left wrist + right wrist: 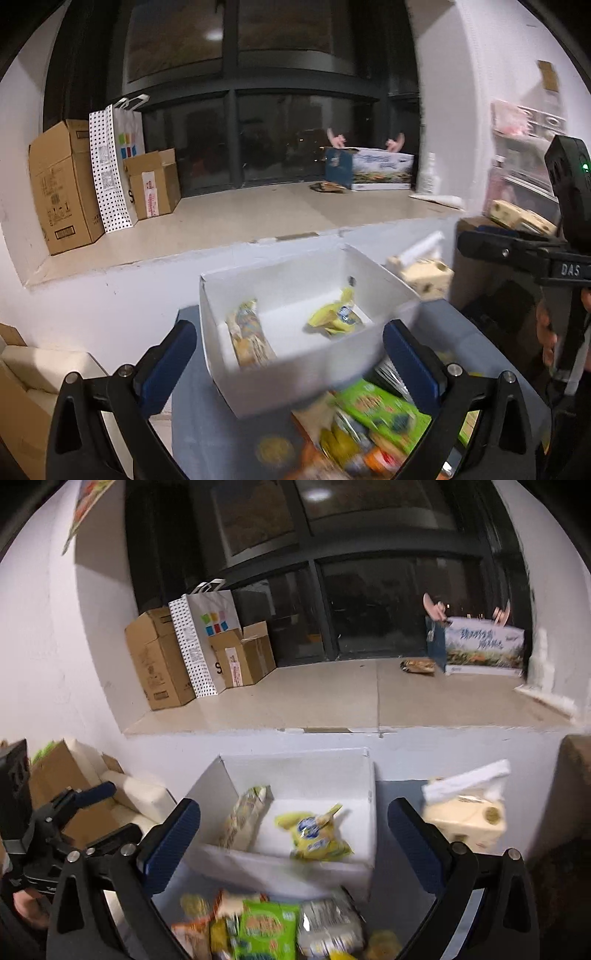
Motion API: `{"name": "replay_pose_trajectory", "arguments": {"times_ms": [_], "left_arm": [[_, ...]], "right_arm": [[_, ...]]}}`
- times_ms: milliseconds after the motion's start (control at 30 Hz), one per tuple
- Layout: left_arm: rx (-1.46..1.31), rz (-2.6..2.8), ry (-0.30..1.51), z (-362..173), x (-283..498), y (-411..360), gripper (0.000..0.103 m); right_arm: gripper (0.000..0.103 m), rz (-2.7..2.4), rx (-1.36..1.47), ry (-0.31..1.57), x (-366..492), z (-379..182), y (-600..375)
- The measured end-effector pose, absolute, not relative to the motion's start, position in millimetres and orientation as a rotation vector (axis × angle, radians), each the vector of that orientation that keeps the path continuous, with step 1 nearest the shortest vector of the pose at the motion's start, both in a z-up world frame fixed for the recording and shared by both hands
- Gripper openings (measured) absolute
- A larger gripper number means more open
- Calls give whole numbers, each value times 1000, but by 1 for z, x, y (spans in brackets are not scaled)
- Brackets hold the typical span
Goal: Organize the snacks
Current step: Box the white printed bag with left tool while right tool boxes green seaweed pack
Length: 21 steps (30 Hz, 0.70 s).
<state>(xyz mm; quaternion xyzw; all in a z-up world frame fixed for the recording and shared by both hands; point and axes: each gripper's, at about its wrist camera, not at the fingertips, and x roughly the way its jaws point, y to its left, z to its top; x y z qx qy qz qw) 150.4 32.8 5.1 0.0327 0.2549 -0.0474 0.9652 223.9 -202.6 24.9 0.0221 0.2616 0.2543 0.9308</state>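
A white open box (236,302) (364,775) stands on a grey table. Inside lie a yellow snack packet (334,317) (317,834) and a tall beige packet (249,339) (242,818). A pile of loose snacks lies in front of the box, with a green packet (384,410) (267,930) and a silvery packet (328,926) among them. My left gripper (291,365) is open and empty, above the box's near edge. My right gripper (295,845) is open and empty, above the box and pile. The right gripper also shows at the right edge of the left wrist view (517,251).
A tissue box (424,277) (465,819) stands right of the white box. A window ledge (240,218) behind holds cardboard boxes (62,188) (155,657), a dotted paper bag (110,166) (203,642) and a printed carton (380,170) (484,646).
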Motion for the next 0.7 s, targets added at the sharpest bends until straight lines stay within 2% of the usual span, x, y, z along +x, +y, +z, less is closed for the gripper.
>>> {"name": "replay_pose_trajectory", "arguments": {"times_ms": [233,400,700], "left_arm": [[-54,-106,571,-19,64,20,103],[-95,-66,610,-45,22,14,103],[-117,-41,664,-56,15,15,103]], "right_arm": [[103,456,-5,550,132,-3,-238],[103,425,-44,712,86,-65,-256],[103,461,-47,858,80,-122,-256]]}}
